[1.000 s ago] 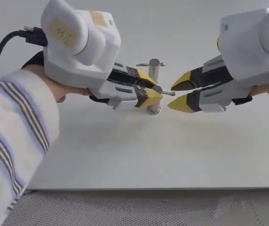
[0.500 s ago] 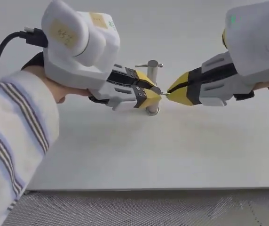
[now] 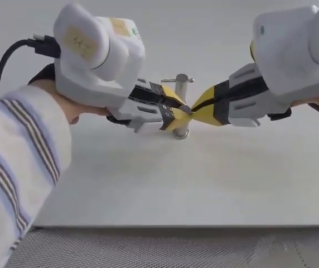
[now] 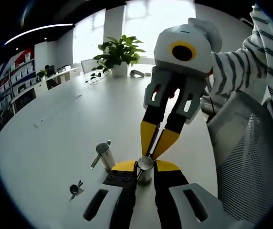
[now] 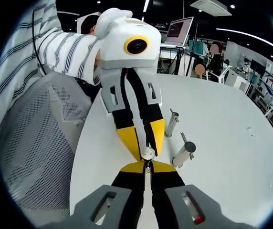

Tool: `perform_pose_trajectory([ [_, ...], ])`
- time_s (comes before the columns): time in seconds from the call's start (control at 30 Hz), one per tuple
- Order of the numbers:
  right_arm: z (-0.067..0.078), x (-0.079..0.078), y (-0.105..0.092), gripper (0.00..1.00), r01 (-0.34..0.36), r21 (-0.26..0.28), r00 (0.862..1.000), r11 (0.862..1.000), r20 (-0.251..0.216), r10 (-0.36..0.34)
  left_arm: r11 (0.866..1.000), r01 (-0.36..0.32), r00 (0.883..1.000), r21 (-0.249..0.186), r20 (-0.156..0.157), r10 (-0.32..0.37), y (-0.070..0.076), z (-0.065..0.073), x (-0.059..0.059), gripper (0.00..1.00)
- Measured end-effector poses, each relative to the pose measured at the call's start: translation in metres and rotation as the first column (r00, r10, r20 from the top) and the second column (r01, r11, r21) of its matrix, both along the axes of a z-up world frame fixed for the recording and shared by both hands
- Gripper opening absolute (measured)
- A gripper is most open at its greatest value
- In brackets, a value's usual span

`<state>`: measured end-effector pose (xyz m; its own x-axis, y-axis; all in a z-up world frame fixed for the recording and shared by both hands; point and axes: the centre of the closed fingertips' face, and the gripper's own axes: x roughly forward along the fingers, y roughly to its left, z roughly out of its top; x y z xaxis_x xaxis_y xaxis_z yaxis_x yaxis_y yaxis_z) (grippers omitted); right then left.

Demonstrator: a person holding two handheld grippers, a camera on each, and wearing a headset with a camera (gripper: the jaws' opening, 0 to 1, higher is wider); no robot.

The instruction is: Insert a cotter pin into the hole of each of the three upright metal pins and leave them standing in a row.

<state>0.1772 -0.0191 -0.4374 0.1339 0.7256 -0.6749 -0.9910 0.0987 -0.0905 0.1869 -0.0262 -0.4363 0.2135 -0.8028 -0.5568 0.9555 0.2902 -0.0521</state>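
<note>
Now clamping third metal pin (image 4: 145,167) upright on table (image 3: 148,178) in shut left gripper (image 3: 182,113), probably to steady hole against sideways push. Pinching cotter pin (image 5: 147,169) in closed right gripper (image 3: 196,109), tips touching pin head from 3 o'clock, head view. Noted, right gripper view: far pin (image 5: 173,123) at 1 o'clock, near pin (image 5: 185,152) at 3 o'clock, both apparently cottered, standing near but clear of approach.

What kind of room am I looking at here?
Probably an open-plan office or lab: a long white table, a potted plant by bright windows, and a computer monitor.
</note>
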Motion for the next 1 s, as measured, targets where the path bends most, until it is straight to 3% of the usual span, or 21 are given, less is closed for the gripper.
perform_pose_trajectory([
  [0.13,0.001,0.001,-0.001,0.00,0.009,-0.006,1.000,1.000,0.021,-0.009,1.000,0.003,1.000,-0.004,0.021,-0.003,0.000,0.001,0.000,0.11],
  [0.2,0.003,0.002,-0.001,0.03,0.015,-0.010,0.999,1.000,0.029,-0.015,0.998,-0.019,0.999,-0.063,0.028,0.020,-0.002,0.009,0.002,0.20],
  [0.3,0.005,0.002,0.000,0.14,0.020,0.002,1.000,1.000,0.015,-0.021,0.999,-0.020,0.999,-0.044,0.039,0.022,0.004,0.009,0.001,0.37],
  [0.4,0.004,0.001,0.000,0.20,0.029,-0.008,1.000,1.000,0.011,-0.029,0.999,-0.035,0.998,-0.032,0.046,0.037,0.011,0.008,-0.001,0.38],
  [0.47,0.003,0.000,0.001,0.20,0.032,-0.010,0.999,0.999,0.007,-0.031,0.996,-0.078,0.995,-0.052,0.055,0.081,0.016,0.011,0.001,0.42],
  [0.6,-0.001,0.000,0.002,0.20,0.037,-0.008,0.999,0.999,-0.008,-0.037,0.992,-0.098,0.994,-0.076,0.043,0.102,0.023,0.015,-0.009,0.53],
  [0.73,-0.006,0.001,0.005,0.20,0.043,-0.016,0.999,0.999,-0.018,-0.044,0.987,-0.123,0.991,-0.104,0.038,0.128,0.031,0.019,-0.018,0.75],
  [0.83,-0.011,0.003,0.006,0.19,0.045,-0.021,0.999,0.999,-0.023,-0.046,0.989,-0.129,0.990,-0.074,0.046,0.132,0.038,0.015,-0.023,0.90],
  [1.0,-0.012,0.006,0.008,0.17,0.062,-0.014,0.997,0.998,-0.034,-0.062,0.990,-0.133,0.991,-0.040,0.031,0.134,0.046,0.008,-0.031,0.94],
])
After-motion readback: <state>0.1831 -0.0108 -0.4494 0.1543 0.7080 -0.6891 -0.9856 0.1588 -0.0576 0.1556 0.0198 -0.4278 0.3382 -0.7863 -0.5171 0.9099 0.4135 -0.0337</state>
